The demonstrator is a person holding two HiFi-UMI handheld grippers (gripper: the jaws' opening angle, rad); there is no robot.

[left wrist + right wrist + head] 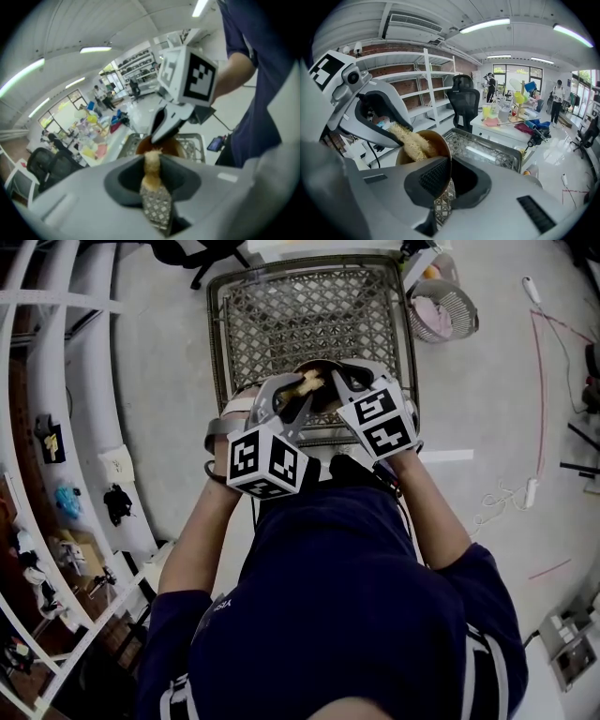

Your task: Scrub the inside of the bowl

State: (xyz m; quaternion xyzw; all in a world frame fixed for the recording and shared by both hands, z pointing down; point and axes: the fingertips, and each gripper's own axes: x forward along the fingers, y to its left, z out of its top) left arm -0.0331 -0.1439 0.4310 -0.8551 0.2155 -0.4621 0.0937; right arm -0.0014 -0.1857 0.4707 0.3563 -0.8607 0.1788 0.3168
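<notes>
My right gripper (449, 174) pinches the bowl (439, 140) by its rim over the crate (487, 146). My left gripper (153, 182) clamps the loofah (151, 161), which is down inside the bowl. Scrubbing looks underway, though how clean it is, I can't tell.

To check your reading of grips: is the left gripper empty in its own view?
No, the left gripper is shut on a tan loofah scrubber that reaches into the bowl.

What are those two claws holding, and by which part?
The left gripper pinches the scrubber by one end; the right gripper clamps the bowl by its rim.
</notes>
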